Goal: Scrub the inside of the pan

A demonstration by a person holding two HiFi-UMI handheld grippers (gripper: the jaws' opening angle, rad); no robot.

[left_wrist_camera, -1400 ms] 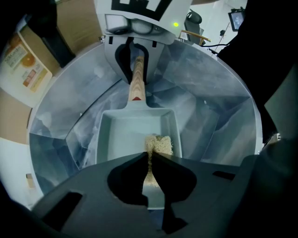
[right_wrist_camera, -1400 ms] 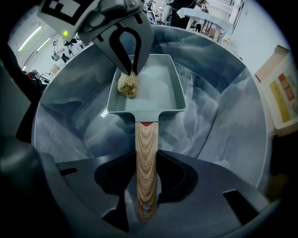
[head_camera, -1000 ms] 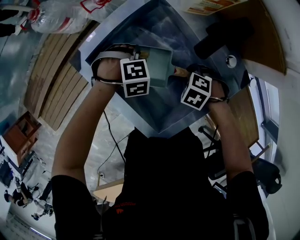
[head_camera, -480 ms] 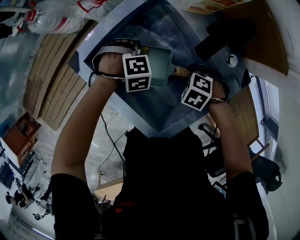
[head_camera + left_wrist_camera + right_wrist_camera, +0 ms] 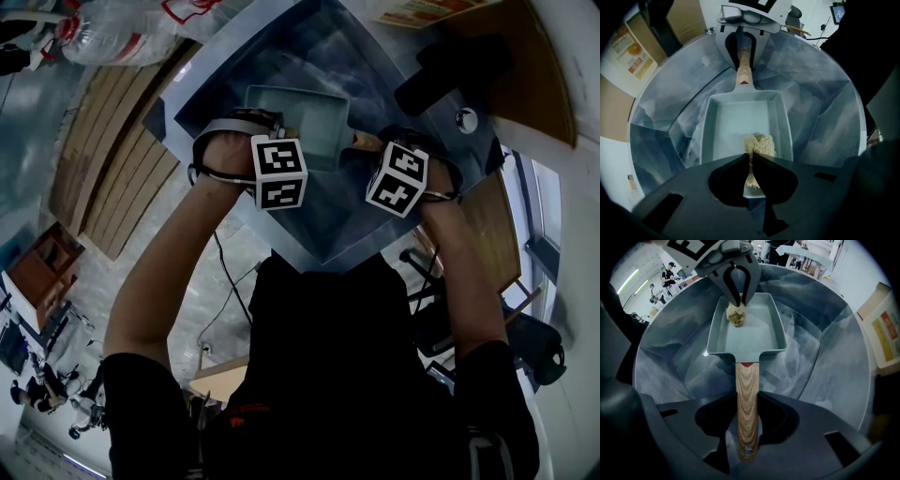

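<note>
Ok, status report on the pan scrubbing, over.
Left hand-held gripper shut on scrubber, inside the pan. Right hand-held gripper shut on the wooden handle. Nothing else in the pan.

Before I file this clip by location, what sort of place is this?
Likely a lab or workshop, not a kitchen: the pan sits in a makeshift basin, people at tables behind.

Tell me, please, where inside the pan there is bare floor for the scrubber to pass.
Bare: the pan floor between the scrubber and the wall by the wooden handle, plus a strip beside the scrubber. Crowded: the far end, where the left gripper holds the scrubber. The right gripper grips the handle outside the pan.
</note>
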